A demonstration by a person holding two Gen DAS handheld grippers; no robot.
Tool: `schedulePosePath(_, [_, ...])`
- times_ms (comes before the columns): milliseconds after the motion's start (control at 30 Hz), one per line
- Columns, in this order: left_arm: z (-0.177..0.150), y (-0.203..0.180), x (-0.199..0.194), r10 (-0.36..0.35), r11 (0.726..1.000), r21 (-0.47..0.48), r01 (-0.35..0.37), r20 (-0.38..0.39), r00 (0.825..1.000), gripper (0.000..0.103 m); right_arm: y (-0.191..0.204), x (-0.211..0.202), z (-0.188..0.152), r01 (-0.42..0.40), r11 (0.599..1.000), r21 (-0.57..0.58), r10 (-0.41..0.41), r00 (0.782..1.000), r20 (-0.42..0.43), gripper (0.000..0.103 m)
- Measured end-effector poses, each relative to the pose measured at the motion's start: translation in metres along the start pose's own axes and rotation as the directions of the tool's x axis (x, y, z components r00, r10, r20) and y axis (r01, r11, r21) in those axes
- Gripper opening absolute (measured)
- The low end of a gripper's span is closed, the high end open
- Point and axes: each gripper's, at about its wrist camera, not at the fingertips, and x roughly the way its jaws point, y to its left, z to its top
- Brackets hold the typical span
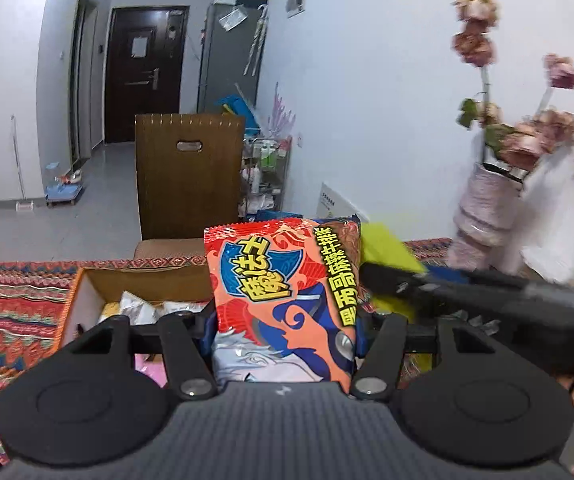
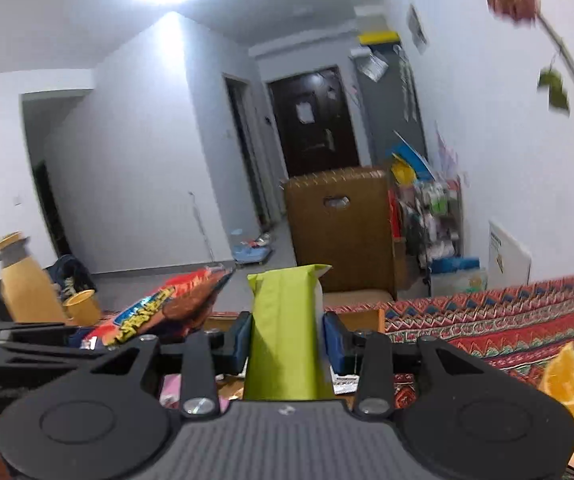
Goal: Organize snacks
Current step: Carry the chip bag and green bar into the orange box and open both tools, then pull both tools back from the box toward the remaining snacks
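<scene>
in the left wrist view the left gripper (image 1: 283, 340) pinches an orange snack packet (image 1: 283, 300) between its blue pads, the packet standing upright at centre frame; below and left of it an open cardboard box (image 1: 87, 296) with pale packets inside sits on a patterned cloth (image 1: 11, 304); the right gripper crosses the right of the frame, blurred; in the right wrist view the right gripper (image 2: 287, 344) is clamped on a green packet (image 2: 283, 332), upright at lower centre; the orange packet shows to its left; a vase of pink flowers (image 1: 487, 208) stands at right.
</scene>
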Motion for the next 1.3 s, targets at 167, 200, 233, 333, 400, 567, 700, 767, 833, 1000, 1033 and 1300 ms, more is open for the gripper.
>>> schedulePosePath(167, [-0.020,0.018,0.066,0.036,0.995,-0.088,-0.043,-0.073,0.997,0.059,-0.029,0.071,-0.026,0.054,0.992,0.113,-0.047,0.997,-0.060,0.038])
schedulePosePath(200, [-0.024,0.021,0.078,0.042,0.994,-0.095,-0.051,-0.094,0.995,0.059,-0.033,0.081,-0.034,0.059,0.991,0.123,-0.050,0.996,-0.077,0.038])
schedulePosePath(233, [-0.028,0.024,0.087,0.045,0.994,-0.099,-0.056,-0.108,0.993,0.059,-0.036,0.089,-0.042,0.069,0.990,0.125,-0.058,0.994,-0.092,0.038])
schedulePosePath(333, [-0.031,0.034,0.107,0.047,0.989,-0.134,-0.063,-0.118,0.992,0.059,-0.041,0.108,-0.057,0.119,0.987,0.113,-0.105,0.987,-0.120,0.039])
schedulePosePath(400, [-0.034,0.040,0.115,0.042,0.985,-0.164,-0.062,-0.119,0.992,0.059,-0.043,0.114,-0.061,0.120,0.986,0.113,-0.108,0.988,-0.112,0.039])
schedulePosePath(567, [-0.052,0.058,0.132,-0.002,0.972,-0.232,-0.041,-0.184,0.983,0.062,-0.045,0.108,-0.051,0.117,0.984,0.133,-0.107,0.991,-0.077,0.060])
schedulePosePath(700, [-0.057,0.058,0.135,-0.082,0.965,-0.261,0.025,-0.207,0.975,0.075,-0.042,0.084,-0.036,0.131,0.983,0.126,-0.134,0.991,0.012,0.083])
schedulePosePath(767, [-0.054,0.055,0.127,-0.131,0.964,-0.255,0.080,-0.189,0.973,0.076,-0.039,0.077,-0.029,0.134,0.986,0.104,-0.138,0.990,0.033,0.083])
schedulePosePath(833, [-0.048,0.048,0.112,-0.118,0.975,-0.207,0.085,-0.155,0.981,0.076,-0.037,0.069,-0.024,0.138,0.986,0.091,-0.143,0.988,0.054,0.086])
schedulePosePath(1000, [-0.033,0.039,0.043,-0.025,0.999,-0.039,0.022,-0.074,0.997,0.077,-0.046,0.056,-0.009,0.156,0.984,0.089,-0.160,0.986,0.046,0.087])
schedulePosePath(1033, [-0.033,0.038,0.026,-0.013,1.000,-0.023,0.011,-0.070,0.997,0.078,-0.046,0.053,-0.006,0.153,0.985,0.081,-0.157,0.987,0.045,0.087])
schedulePosePath(1300, [-0.047,0.038,-0.081,0.064,0.994,0.089,-0.063,-0.007,0.998,0.083,-0.019,-0.003,0.009,0.141,0.990,0.010,-0.141,0.984,0.108,0.090])
